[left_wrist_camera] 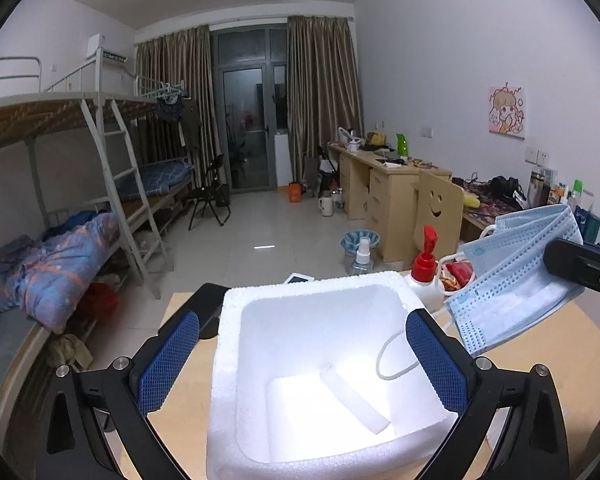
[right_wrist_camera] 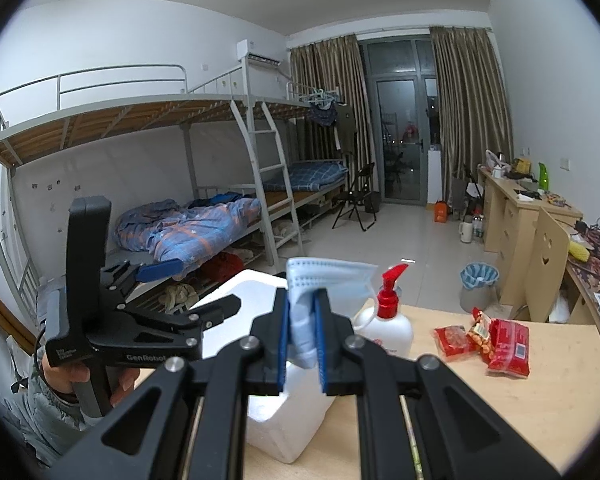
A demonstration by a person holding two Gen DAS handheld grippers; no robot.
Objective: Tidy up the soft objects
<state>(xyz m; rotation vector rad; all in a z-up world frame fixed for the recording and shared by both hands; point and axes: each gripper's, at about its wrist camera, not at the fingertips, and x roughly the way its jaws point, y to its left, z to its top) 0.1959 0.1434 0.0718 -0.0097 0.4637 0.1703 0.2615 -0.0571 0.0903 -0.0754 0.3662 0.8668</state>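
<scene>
Blue mask (right_wrist_camera: pixel 324 280) pinched by right gripper (right_wrist_camera: pixel 303 334), lower half hidden | left gripper (left_wrist_camera: pixel 302 360) spread, empty | foam box (left_wrist_camera: pixel 300 304) cropped

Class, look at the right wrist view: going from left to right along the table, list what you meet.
left gripper → foam box → right gripper clamping the blue mask → pump bottle → red snack packets

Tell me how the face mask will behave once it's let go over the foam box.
The face mask is probably floppy: it folds and droops around the right gripper. It looks light, so it may flutter as it drops. Its ear loop dangles into the foam box and could snag on the rim.
</scene>
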